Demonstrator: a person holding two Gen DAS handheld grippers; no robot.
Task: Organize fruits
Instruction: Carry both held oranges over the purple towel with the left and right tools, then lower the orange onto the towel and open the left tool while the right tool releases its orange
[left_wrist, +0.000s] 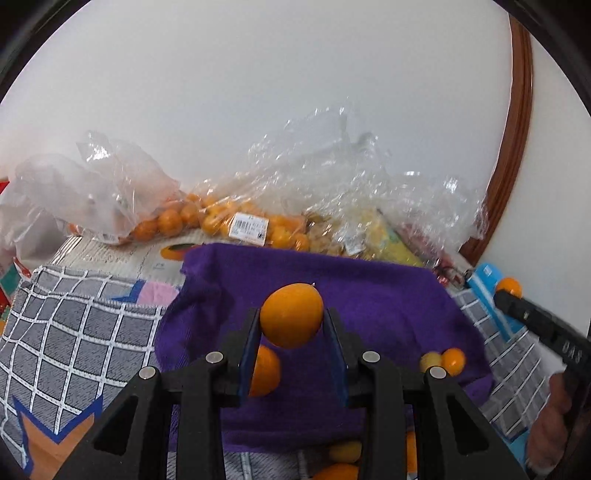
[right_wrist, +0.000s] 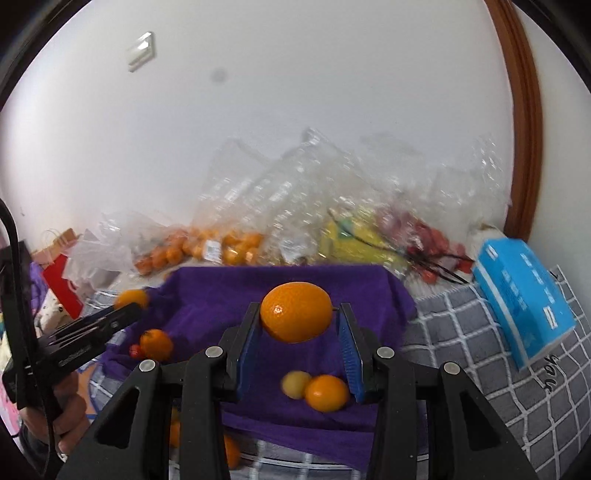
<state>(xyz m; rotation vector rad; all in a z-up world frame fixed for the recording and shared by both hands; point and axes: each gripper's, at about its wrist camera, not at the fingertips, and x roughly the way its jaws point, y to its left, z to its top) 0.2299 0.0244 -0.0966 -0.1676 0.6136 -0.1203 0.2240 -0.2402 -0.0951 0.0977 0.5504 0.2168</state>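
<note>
both tongs are clenched on fruit: my left tongs (left_wrist: 291, 325) hold an orange (left_wrist: 291, 315) at frame centre, my right tongs (right_wrist: 297, 325) another orange (right_wrist: 296, 316), both over the purple cloth (left_wrist: 388, 306). carrying step; next i'd set each beside its like.

A plain white wall (right_wrist: 295, 110) fills the background, carrying a small white rectangular switch plate (right_wrist: 141, 50) high on its left and a curved reddish-brown wooden frame (right_wrist: 524, 122) at its right edge, above a grey white-gridded quilted bedcover (left_wrist: 74, 332).
</note>
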